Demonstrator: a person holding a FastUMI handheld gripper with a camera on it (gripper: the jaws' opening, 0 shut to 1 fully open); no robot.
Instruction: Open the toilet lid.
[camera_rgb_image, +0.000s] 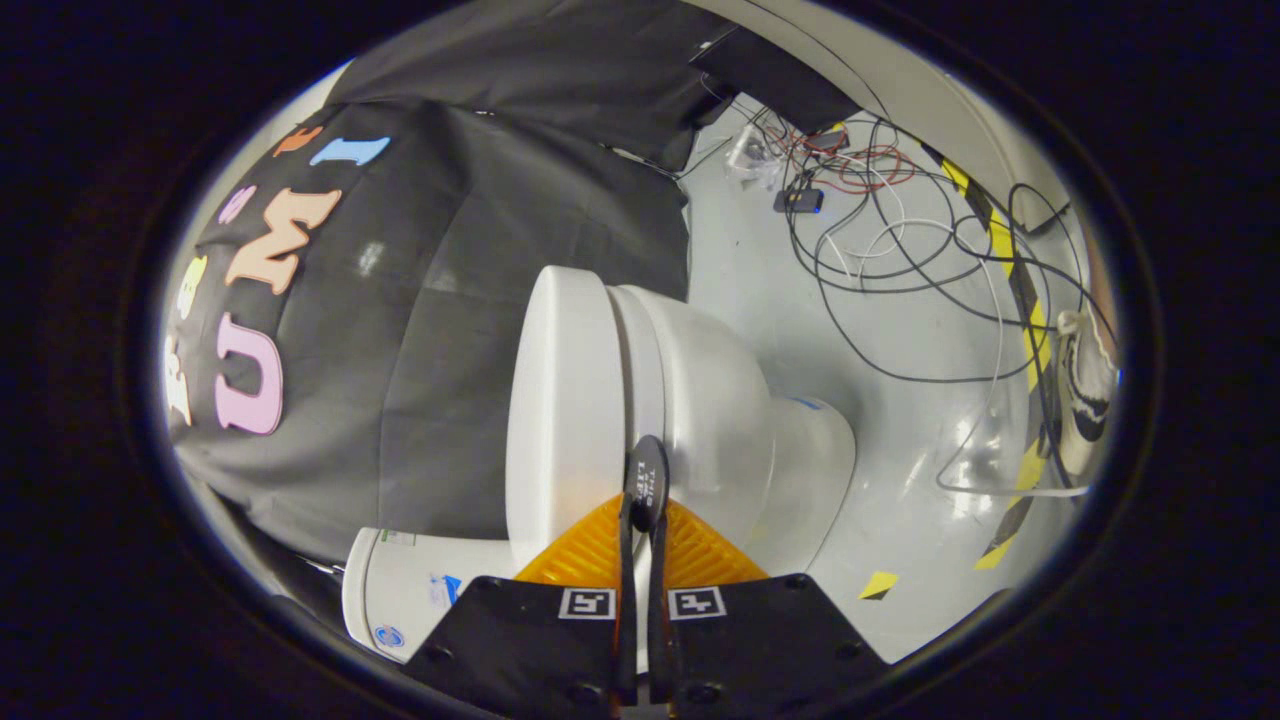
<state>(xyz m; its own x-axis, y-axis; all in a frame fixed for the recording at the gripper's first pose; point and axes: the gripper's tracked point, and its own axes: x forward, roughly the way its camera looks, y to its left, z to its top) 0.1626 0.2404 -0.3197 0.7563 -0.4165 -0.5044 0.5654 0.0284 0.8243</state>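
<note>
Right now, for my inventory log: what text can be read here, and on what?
Black tab on the toilet lid, pinched by the tool: small print, too blurred to read.
Stickers on the tank: too small to read.

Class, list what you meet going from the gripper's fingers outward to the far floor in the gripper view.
gripper, fingers shut on the black lid tab → toilet lid → toilet bowl → tangled cables on the floor.

Tool (640, 520) apparently on tab (646, 482) beside toilet lid (560, 410)
</note>
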